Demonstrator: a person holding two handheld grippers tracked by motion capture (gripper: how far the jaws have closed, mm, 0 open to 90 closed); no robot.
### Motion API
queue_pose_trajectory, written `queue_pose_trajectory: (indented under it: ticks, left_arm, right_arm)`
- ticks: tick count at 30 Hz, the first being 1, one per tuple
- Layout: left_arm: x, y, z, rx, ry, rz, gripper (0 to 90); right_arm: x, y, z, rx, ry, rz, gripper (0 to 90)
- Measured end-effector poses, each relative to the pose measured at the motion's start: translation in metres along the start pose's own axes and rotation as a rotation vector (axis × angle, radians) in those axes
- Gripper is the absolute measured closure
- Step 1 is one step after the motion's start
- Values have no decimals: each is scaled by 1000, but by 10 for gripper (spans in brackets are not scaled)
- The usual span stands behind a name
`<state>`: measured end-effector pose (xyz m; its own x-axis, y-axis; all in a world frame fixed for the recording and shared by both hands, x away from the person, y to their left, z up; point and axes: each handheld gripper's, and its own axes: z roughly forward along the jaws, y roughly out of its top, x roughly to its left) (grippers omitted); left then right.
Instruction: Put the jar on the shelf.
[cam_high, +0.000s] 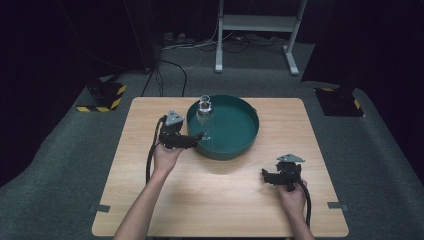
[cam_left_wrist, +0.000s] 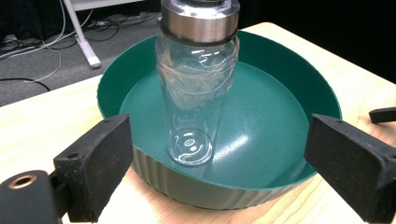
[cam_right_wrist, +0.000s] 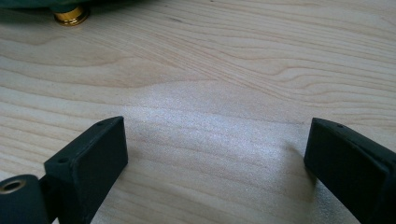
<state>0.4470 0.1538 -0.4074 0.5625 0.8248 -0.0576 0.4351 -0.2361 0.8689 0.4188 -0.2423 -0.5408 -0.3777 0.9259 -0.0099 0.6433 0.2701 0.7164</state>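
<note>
The clear glass jar with a silver metal collar (cam_left_wrist: 196, 93) stands upright inside the round dark-green tray (cam_high: 245, 137), near its left wall, on the pale wooden surface (cam_high: 220, 200). The left claw (cam_high: 199, 137) is held level at the tray's left rim, forearm reaching forward, jaws spread wide on either side of the jar without touching it. The right claw (cam_high: 265, 176) rests low over bare wood at the front right, well apart from the tray, jaws released and holding nothing.
</note>
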Motion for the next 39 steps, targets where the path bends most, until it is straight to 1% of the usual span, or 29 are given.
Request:
queue_pose_trajectory:
  ticks: [10, 16, 18, 27, 32, 34, 39]
  left_arm:
    - [-2, -6, -8, 5, -4, -5, 85]
    - [-2, -11, -12, 0, -3, -18, 85]
    - [-3, -12, -14, 4, -3, -15, 85]
    - [-7, -22, -15, 18, 2, -11, 86]
    - [-8, -28, -16, 24, 9, -19, 87]
    - [-9, -31, -17, 22, 7, -25, 86]
    - [-10, -36, -17, 28, 5, -21, 85]
  right_arm:
    - [0, 0, 0, 0, 0, 0, 55]
    - [0, 0, 0, 0, 0, 0, 55]
    - [0, 0, 0, 0, 0, 0, 55]
    - [0, 0, 0, 0, 0, 0, 55]
    - [0, 0, 0, 0, 0, 0, 55]
    - [0, 0, 0, 0, 0, 0, 55]
    - [0, 0, 0, 0, 0, 0, 55]
